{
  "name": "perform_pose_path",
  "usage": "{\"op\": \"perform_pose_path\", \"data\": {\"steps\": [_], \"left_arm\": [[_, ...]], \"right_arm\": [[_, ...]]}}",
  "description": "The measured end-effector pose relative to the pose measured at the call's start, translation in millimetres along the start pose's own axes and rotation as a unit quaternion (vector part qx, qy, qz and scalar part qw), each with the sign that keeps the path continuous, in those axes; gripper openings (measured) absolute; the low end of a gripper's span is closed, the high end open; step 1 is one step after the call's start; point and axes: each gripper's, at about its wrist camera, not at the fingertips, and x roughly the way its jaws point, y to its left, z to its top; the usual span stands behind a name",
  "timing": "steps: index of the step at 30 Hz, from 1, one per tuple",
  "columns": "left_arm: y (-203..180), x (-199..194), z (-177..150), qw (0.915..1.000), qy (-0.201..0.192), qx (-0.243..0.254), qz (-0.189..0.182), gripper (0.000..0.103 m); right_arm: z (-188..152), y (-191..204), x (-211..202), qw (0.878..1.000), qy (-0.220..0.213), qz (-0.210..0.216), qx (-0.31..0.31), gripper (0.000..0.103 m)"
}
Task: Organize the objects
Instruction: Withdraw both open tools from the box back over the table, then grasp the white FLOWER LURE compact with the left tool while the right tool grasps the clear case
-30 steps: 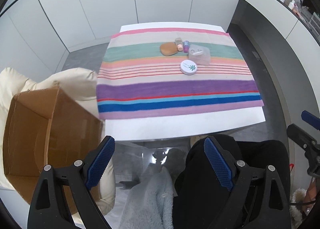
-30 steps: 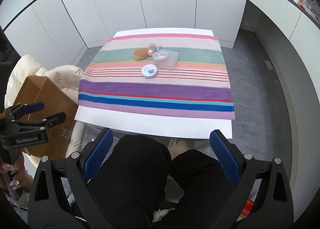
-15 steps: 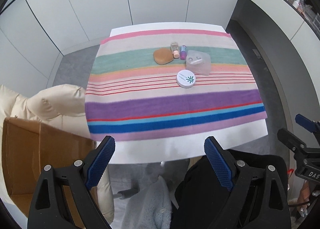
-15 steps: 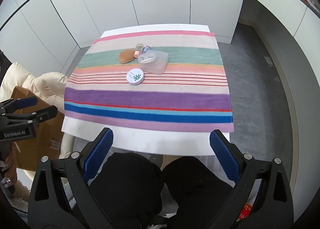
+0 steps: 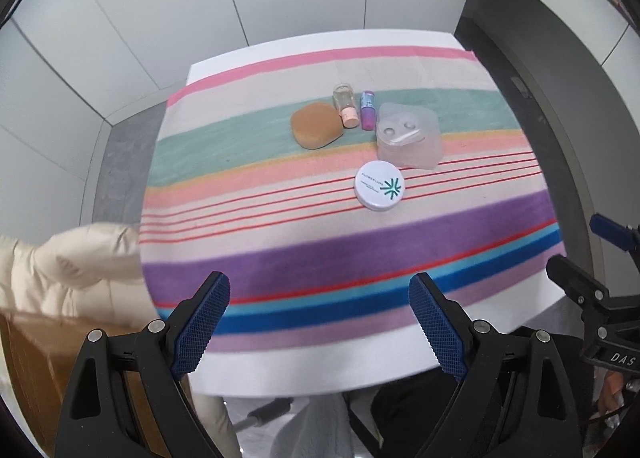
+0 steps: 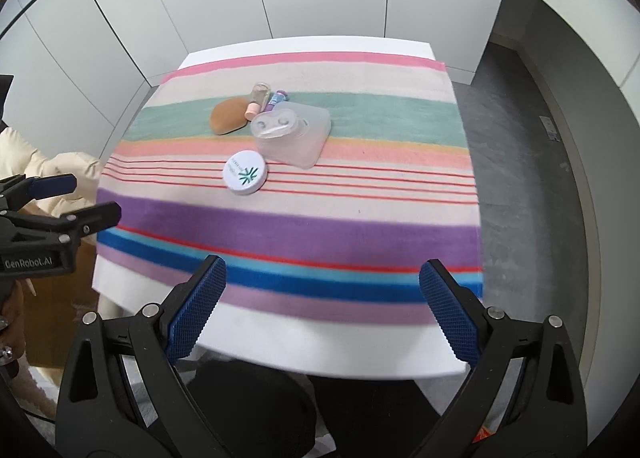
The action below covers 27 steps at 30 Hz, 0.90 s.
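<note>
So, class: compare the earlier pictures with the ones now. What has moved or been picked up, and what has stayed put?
Both grippers have moved forward over the table's near edge and lower, so the striped cloth looms larger. The left gripper and right gripper have taken hold of nothing. Unchanged: both stay open, and the sponge, two small bottles, clear case and round tin lie where they were.
</note>
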Motion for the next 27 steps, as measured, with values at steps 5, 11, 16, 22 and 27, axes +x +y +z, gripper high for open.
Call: {"op": "perform_pose_path", "data": {"steps": [5,11,16,22,27], "left_arm": [[-3.9,41.8,11.3,0.9999,0.015,0.000,-0.004,0.092],[-21.5,95.4,25.2,0.9995,0.012,-0.005,-0.028,0.092],[-43.2,131.4,35.5,0.9991,-0.001,-0.001,-0.042,0.092],[-54.2,151.8,50.9,0.9984,-0.047,-0.021,-0.024,0.076],[-47.1,148.7,50.7,0.9982,-0.055,-0.014,-0.019,0.058]], "right_arm": [[15.9,-6.0,46.3,1.000,0.015,0.006,-0.001,0.099],[37.1,-19.3,88.6,0.999,0.025,0.034,0.019,0.099],[55.0,-29.0,95.3,0.999,0.008,0.043,0.031,0.099],[66.7,-40.5,97.5,0.998,-0.004,0.041,0.038,0.099],[70.3,-37.8,105.9,0.999,-0.001,0.038,0.033,0.099]]}}
